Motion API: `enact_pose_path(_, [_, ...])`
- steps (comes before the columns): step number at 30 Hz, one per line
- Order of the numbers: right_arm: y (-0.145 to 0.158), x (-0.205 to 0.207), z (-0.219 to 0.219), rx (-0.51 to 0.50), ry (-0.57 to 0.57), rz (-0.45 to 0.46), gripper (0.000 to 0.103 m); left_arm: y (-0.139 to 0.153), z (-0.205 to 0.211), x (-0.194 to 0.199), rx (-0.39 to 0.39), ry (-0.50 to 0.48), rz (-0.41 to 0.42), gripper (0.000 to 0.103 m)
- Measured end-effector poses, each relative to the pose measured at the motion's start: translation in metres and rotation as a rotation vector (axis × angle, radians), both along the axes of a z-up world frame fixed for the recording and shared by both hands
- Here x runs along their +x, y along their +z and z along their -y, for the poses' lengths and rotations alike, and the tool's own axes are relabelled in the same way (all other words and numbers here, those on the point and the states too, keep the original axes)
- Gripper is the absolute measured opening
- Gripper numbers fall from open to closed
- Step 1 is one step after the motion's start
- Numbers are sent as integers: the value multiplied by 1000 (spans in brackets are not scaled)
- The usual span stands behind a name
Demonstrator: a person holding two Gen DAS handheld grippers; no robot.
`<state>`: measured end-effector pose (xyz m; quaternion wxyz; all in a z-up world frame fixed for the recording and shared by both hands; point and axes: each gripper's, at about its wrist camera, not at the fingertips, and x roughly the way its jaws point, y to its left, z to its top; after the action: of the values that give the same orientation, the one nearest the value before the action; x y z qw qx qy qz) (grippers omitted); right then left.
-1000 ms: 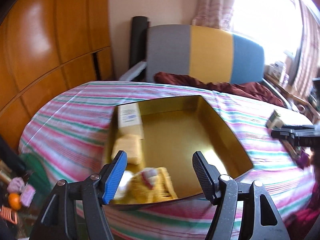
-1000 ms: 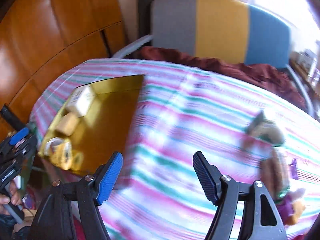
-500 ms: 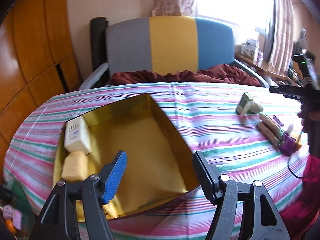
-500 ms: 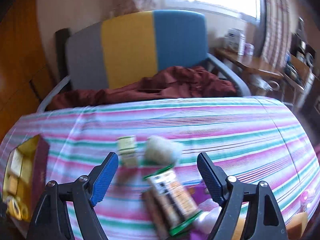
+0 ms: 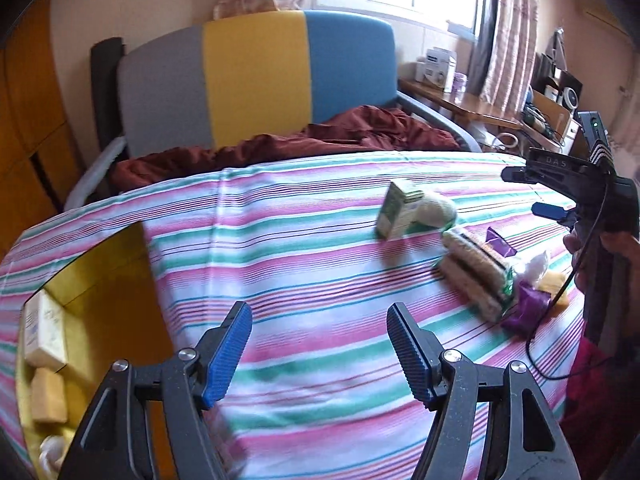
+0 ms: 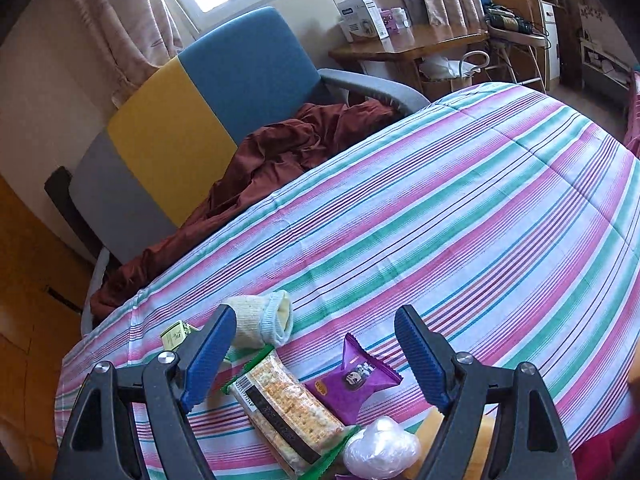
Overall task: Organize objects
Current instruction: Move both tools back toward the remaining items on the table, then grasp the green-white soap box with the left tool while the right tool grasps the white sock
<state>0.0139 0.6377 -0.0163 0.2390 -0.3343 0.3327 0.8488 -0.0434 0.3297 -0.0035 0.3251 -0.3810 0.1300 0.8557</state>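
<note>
Left gripper (image 5: 319,342): I see its jaws standing apart and opening a little at this moment, with nothing between them, only striped cloth beneath.
Right gripper (image 6: 315,350): I read its jaws as wide, with the snack pile showing in the gap below; no pad touches anything.
Striped tablecloth (image 6: 460,216): pink, green and white bands cover the whole table in both views.
Gold box (image 5: 116,280): at 9 o'clock in my left view, open-topped, holding a white carton (image 5: 44,332) and a tan block (image 5: 48,396) along its left wall.
Cracker packet (image 6: 286,404): at 6 o'clock in my right view, lying flat, barcode end toward the blue pad.
Purple snack pouch (image 6: 354,380): just right of the cracker packet, touching it.
Rolled sock (image 6: 262,322): at 7 o'clock, just behind the blue pad, open end to the right.
Small green carton (image 5: 394,210): at 2 o'clock in my left view, tilted against the sock.
Clear plastic wad (image 6: 380,446): at the bottom edge, beside the cracker packet's near end.
Striped armchair (image 5: 256,76): at 12 o'clock behind the table, a maroon blanket (image 5: 288,144) heaped on its seat.
</note>
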Motion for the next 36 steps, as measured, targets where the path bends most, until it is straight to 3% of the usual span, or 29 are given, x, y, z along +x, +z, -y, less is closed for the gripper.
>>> enact_pose_path(14, [-6, -6, 4, -35, 40, -1, 83, -24, -99, -41, 25, -50, 67, 79])
enact_pose_path(22, [-10, -6, -1, -65, 28, 6, 83, -37, -133, -56, 19, -63, 70, 84])
enact_pose_path(32, [-11, -8, -2, -77, 34, 9, 83, -56, -158, -78, 11, -21, 94, 84])
enact_pose_path(36, [-13, -9, -1, -77, 37, 18, 83, -56, -168, -86, 1, -14, 65, 82])
